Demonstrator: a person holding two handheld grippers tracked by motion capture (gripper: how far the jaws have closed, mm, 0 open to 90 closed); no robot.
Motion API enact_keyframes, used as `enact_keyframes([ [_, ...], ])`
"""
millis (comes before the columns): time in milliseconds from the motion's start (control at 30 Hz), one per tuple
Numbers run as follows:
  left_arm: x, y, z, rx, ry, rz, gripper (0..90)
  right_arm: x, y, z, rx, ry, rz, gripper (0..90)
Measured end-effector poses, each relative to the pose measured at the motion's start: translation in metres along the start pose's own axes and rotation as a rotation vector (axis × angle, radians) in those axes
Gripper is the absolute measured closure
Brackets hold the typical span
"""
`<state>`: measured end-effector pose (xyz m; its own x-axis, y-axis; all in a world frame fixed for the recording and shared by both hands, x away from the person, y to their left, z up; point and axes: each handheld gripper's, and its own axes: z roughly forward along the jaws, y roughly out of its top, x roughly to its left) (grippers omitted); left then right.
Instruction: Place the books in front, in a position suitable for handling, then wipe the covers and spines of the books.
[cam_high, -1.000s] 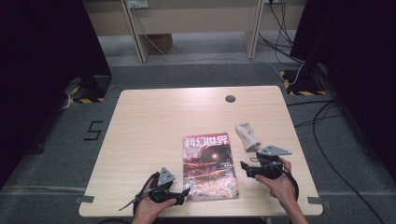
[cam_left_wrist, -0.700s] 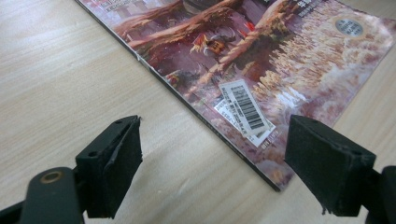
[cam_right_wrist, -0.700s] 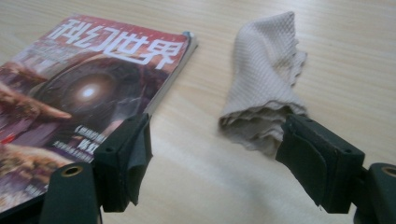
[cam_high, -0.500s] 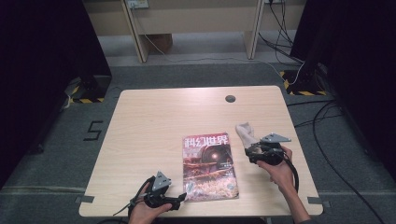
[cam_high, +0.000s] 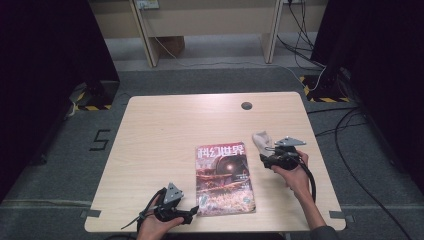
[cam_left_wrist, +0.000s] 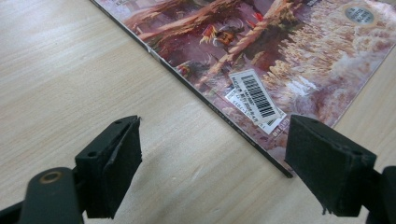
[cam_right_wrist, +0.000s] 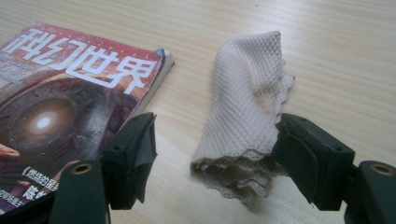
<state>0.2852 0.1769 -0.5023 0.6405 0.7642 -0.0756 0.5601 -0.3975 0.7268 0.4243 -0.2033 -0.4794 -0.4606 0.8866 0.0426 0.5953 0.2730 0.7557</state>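
A magazine (cam_high: 222, 177) with a red cover lies flat near the front of the table, also in the left gripper view (cam_left_wrist: 261, 56) and the right gripper view (cam_right_wrist: 60, 107). A folded beige cloth (cam_high: 261, 140) lies just right of its top corner. My right gripper (cam_high: 266, 151) points at the cloth (cam_right_wrist: 247, 107); its jaws have just been closing a little and stand open (cam_right_wrist: 215, 135) around the cloth's near end, the right pad touching its edge. My left gripper (cam_high: 192, 211) is open (cam_left_wrist: 212, 135) at the magazine's near left corner, with the spine edge between the jaws.
The wooden table (cam_high: 165, 130) has a dark cable grommet (cam_high: 246, 105) near its far edge. Cables (cam_high: 350, 130) run over the floor to the right, and desk legs stand behind the table. Bare wood stretches left of and beyond the magazine.
My right gripper has moved away from me along the magazine's right side, up to the cloth. My left gripper has stayed at the magazine's near left corner.
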Motion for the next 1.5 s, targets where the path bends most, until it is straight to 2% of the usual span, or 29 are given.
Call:
enact_keyframes([
  [133,-0.003,0.001,0.001,0.000,0.000,0.020,18.2,0.000,-0.001,0.000,0.001,0.001,-0.012,29.2],
  [600,-0.004,0.000,0.002,0.008,0.005,0.026,18.2,0.000,0.002,0.002,-0.004,-0.002,-0.013,29.3],
  [900,-0.004,0.000,0.001,0.005,0.005,0.028,18.2,-0.004,0.012,0.022,0.005,-0.020,-0.041,41.0],
  [1033,-0.003,-0.001,0.001,0.005,0.011,0.027,18.2,-0.003,0.016,0.028,0.007,-0.048,-0.071,45.0],
  [1200,-0.003,-0.002,0.000,0.008,0.018,0.024,18.2,-0.004,0.020,0.035,0.008,-0.040,-0.073,49.3],
  [1333,-0.003,0.000,0.004,0.013,0.025,0.030,18.2,-0.005,0.022,0.045,0.039,-0.074,-0.084,52.0],
  [1467,-0.004,0.002,0.009,0.018,0.022,0.033,18.2,-0.008,0.017,0.055,0.090,-0.078,-0.081,55.7],
  [1500,-0.004,0.004,0.010,0.018,0.024,0.033,18.2,-0.008,0.016,0.057,0.080,-0.077,-0.083,56.9],
])
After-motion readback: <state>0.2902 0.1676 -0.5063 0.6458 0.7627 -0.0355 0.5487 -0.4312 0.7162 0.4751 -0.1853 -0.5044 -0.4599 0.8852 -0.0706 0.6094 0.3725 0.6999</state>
